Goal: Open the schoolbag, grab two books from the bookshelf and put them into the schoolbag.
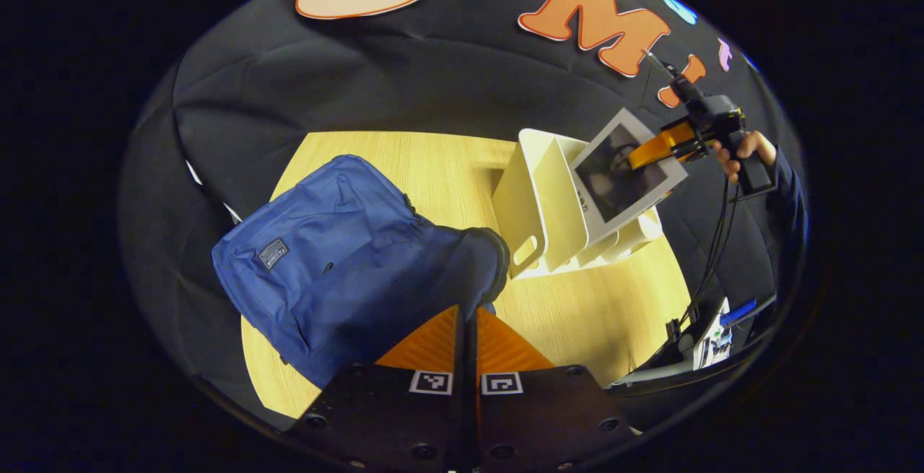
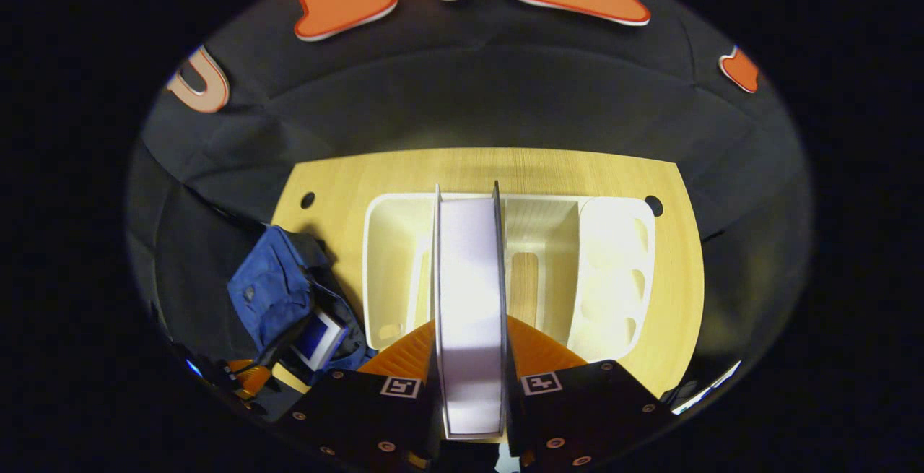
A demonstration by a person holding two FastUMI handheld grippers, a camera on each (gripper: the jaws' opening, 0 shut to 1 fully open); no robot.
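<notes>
Lying on the left part of the pale wooden bench, the blue schoolbag shows its front pocket and a small label in the left gripper view, its dark zipped edge turned toward the bookshelf. The left tongs sit at the bottom of that view with their two fingers drawn together, only a thin slit between them, just at the bag's dark edge; whether they pinch any of its fabric cannot be told. To the right of the bag stands the white bookshelf, a divided rack with slotted ends. Above it, a book with a white border and a dark cover picture hangs tilted in the air, gripped by the right tongs, behind which a hand holds the handle, cables trailing down.

In the right gripper view, the schoolbag lies crumpled at the far left, its mouth open, with a blue-covered book showing inside and the other tongs beside it. The right tongs clamp the book edge-on, a finger on each cover, directly over the bookshelf.
</notes>
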